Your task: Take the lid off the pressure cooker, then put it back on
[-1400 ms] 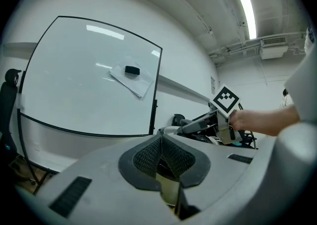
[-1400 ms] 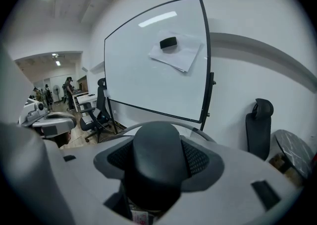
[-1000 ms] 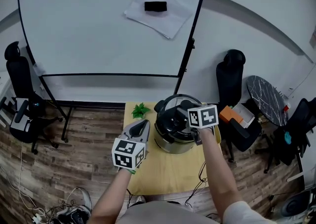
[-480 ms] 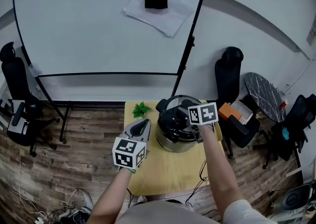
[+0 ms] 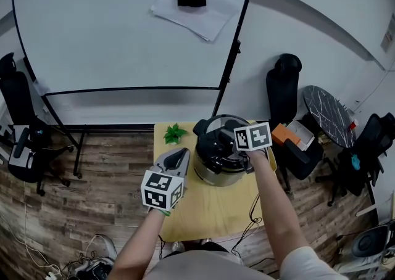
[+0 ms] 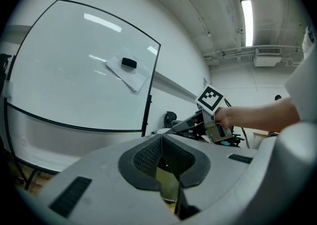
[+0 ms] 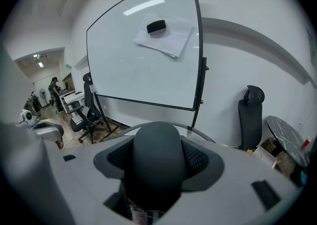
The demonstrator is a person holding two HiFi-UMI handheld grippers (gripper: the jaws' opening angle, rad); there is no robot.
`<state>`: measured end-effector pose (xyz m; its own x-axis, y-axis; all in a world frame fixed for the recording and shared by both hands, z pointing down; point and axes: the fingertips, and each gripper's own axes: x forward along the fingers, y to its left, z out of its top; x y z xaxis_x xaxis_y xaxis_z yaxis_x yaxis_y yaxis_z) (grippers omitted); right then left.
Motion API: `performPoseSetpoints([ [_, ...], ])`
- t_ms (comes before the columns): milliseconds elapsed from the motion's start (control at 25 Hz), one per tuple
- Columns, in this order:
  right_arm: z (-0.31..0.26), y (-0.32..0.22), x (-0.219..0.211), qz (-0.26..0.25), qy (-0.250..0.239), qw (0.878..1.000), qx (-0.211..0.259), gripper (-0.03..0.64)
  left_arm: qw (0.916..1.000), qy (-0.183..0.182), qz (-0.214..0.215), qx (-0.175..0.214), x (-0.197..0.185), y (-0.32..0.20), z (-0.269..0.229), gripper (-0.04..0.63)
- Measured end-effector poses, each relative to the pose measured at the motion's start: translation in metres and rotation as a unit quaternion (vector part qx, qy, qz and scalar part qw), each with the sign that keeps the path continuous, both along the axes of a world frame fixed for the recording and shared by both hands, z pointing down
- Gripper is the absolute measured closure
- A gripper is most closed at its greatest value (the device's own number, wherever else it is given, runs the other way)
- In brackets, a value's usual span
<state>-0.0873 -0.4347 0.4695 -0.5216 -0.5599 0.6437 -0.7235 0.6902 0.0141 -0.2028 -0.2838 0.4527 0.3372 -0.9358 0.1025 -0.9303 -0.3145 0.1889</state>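
Gripping the lid's (image 5: 217, 140) black handle (image 7: 156, 140), the right tool (image 7: 157, 162) is clamped around it. The lid sits on the pressure cooker (image 5: 210, 175) at the worktop's (image 5: 207, 214) far right, so lifting off looks not yet done. Its contents are hidden. The left tool (image 6: 161, 144) hovers closed and empty, near left.

Obstructed and cut-off items around the pressure cooker (image 5: 210, 171)
Right gripper view: the black lid handle (image 7: 153, 144) fills the right claw (image 7: 154, 169) gap and conceals most of the lid (image 7: 203, 137). Head view: that claw's tips sit under its own marker cube (image 5: 253, 137), unseen. Left gripper view: the left claw (image 6: 162, 154) housing blocks most of the cooker. The table (image 5: 210, 211) near edge is covered by the person's torso.
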Motion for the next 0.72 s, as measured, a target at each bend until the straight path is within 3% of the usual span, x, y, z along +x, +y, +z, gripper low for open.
performPoseSetpoints([
  [320, -0.001, 0.002, -0.002, -0.029, -0.002, 1.000, 0.000, 0.339, 0.9998, -0.007, -0.020, -0.003, 0.008, 0.007, -0.001, 0.580],
  [720, -0.001, 0.009, -0.007, -0.109, -0.003, 0.994, -0.006, 0.339, 0.9992, -0.017, -0.036, -0.005, 0.022, 0.008, -0.004, 0.580],
])
